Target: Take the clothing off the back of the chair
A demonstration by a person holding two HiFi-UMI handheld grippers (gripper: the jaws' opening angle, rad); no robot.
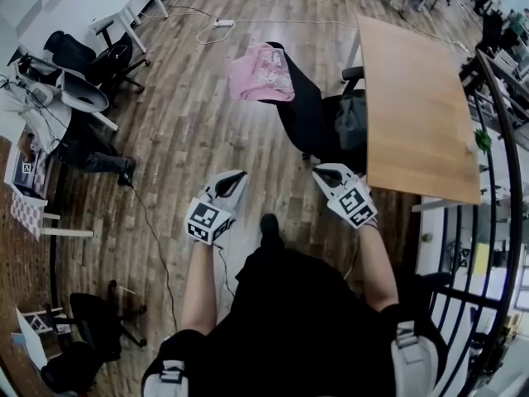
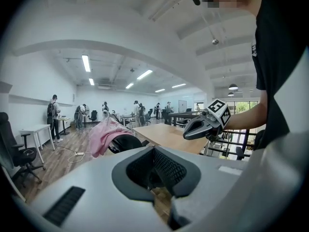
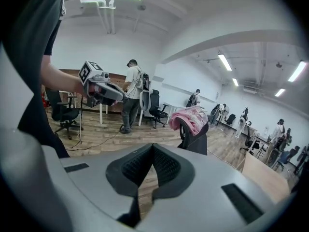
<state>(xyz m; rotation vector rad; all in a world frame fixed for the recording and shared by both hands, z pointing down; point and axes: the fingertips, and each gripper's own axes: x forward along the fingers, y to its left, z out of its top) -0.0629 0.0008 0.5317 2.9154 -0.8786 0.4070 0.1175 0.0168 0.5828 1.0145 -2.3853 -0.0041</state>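
Note:
A pink piece of clothing (image 1: 261,72) hangs over the back of a black office chair (image 1: 310,114) that stands beside a wooden desk. The clothing (image 2: 107,134) shows left of centre in the left gripper view, and the clothing (image 3: 190,118) sits atop the chair back in the right gripper view. My left gripper (image 1: 234,176) and my right gripper (image 1: 321,172) are both shut and hold nothing. They hover side by side over the floor, a good way short of the chair. The right gripper (image 2: 189,132) also appears in the left gripper view, and the left gripper (image 3: 116,96) in the right gripper view.
The wooden desk (image 1: 413,106) lies right of the chair, with a black railing (image 1: 506,180) beyond it. Other black chairs (image 1: 87,60) and white desks stand at the left. A power strip with cable (image 1: 221,25) lies on the wood floor. Several people stand far off.

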